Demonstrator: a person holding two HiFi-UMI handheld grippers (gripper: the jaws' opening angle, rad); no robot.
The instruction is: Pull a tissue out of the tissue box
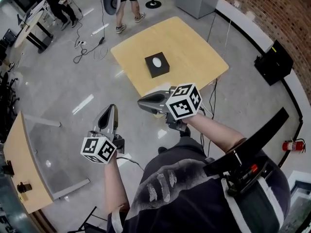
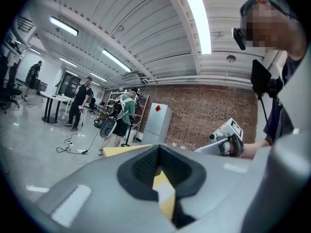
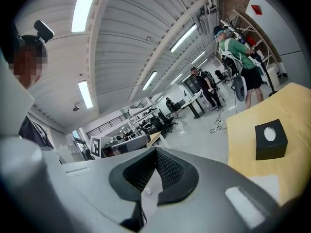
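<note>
Status: tissue box (image 1: 157, 64) sits about mid-desk (image 1: 194, 47), black, upright, with a white tissue (image 1: 156, 61) showing in the top slot. Also visible in the right gripper view: box (image 3: 270, 141) with the white tuft at its opening

No loose tissue in either claw. There's a pale patch (image 3: 265, 181) on the desk's near part in the right gripper view, too blurred to call glare or paper. As the things lie, this fits two stages: a sheet waiting to be pulled, or one already drawn and the next popped up in the slot. Can't settle which from here

Claws:
- left claw (image 1: 111, 109): jaws pressed together, nothing between the pads. Held over the floor, short of the desk and well apart from the box, marker cube toward the body, tips pointing away from the person, roughly level
- right claw (image 1: 142, 102): jaws together too, empty. Hangs by the desk's near edge, tips pointing toward picture-left in the head view, also well apart from the box, near level

Both forearms reach forward from the torso, elbows bent, the two claws near each other but not touching. The left gripper view catches the right claw off to its side

Judgement: neither claw is in reach of the slot, and closed jaws would have to open before any pinch on the tuft
</note>
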